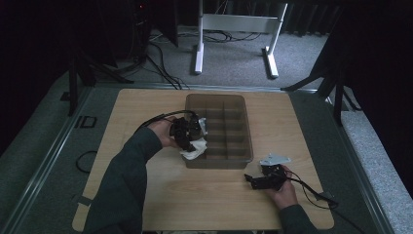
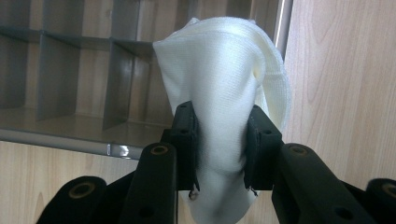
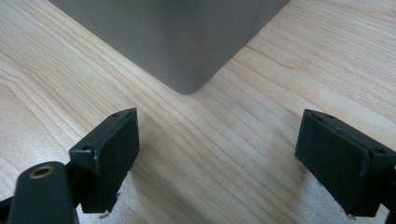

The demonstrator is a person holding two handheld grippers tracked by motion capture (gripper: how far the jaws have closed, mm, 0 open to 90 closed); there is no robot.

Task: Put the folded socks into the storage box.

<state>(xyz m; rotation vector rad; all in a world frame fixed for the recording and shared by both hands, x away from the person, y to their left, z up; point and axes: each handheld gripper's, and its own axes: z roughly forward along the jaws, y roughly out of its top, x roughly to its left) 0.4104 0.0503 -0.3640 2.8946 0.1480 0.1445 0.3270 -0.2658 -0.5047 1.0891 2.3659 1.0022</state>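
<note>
Left gripper [image 2: 223,140] is clenched on a bunched white knit cloth [image 2: 224,84] over the near left corner of the grey divided plastic bin [image 1: 243,124]. Risk: loose folds snag a divider or straddle the rim. Right gripper [image 3: 224,158] rests released on the bench by the bin's near right corner.

White finely knit cloth [image 2: 224,84], matt black jaw pads, smooth grey probably plastic divided bin [image 1: 246,127], pale wood-grain table [image 1: 204,200]

A white cloth [image 1: 194,148] is held by the left gripper [image 1: 187,134] at the edge of a grey box [image 1: 246,141]. The right gripper [image 1: 263,179] is rested on the wooden table [image 1: 204,195].
</note>
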